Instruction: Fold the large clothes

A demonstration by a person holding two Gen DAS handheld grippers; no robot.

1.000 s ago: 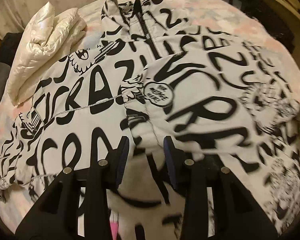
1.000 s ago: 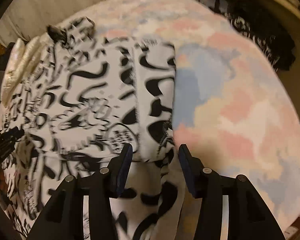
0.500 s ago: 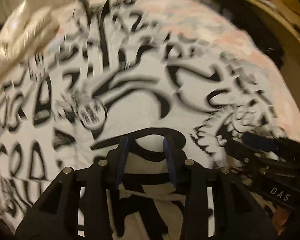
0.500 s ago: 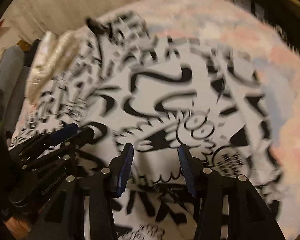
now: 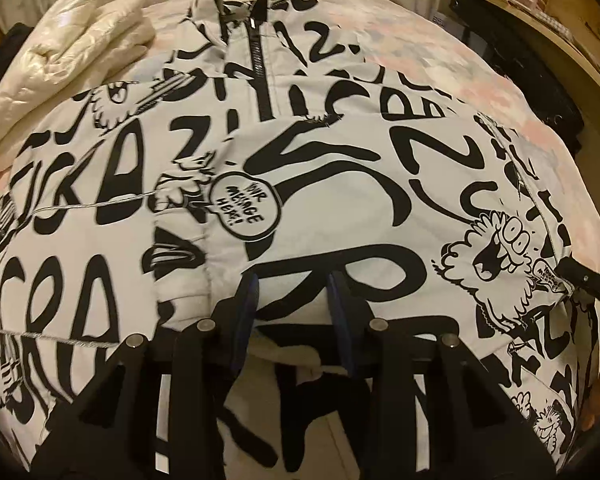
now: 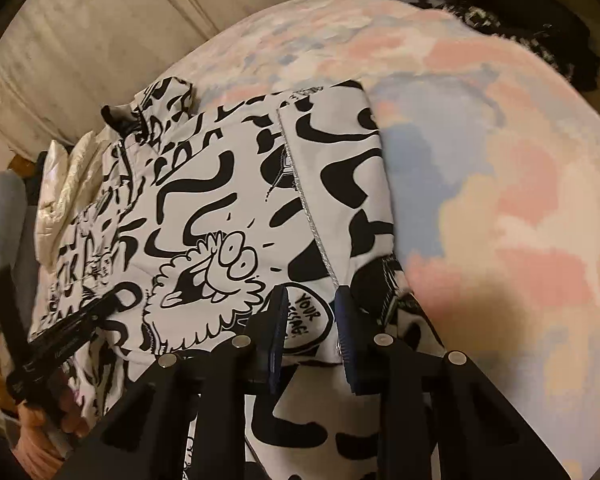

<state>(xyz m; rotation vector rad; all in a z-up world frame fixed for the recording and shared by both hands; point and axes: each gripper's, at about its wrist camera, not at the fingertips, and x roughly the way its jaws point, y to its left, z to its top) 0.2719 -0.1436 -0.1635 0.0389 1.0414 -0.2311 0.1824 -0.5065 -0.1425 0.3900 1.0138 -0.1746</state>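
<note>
The big puffy jacket (image 5: pixel 308 184) lies folded on the bed (image 6: pixel 500 184), soft and floppy, so both open claws, left claw (image 5: pixel 294 300) and right claw (image 6: pixel 314 320), should pinch its near edge.

One printed jacket (image 5: pixel 300 168), one cream jacket (image 5: pixel 68 64), one blanket (image 6: pixel 500 184).

We hold the left gripper (image 5: pixel 294 300) low over the near edge of the jacket (image 5: pixel 340 184), fingers parted, blue pads facing each other with fabric between them but no visible clamping. We hold the right gripper (image 6: pixel 312 312) at the jacket's near right corner, its fingers likewise parted. From the right wrist view, the left gripper's tip rests on the jacket, with our left hand (image 6: pixel 44 428) gripping its handle.
</note>
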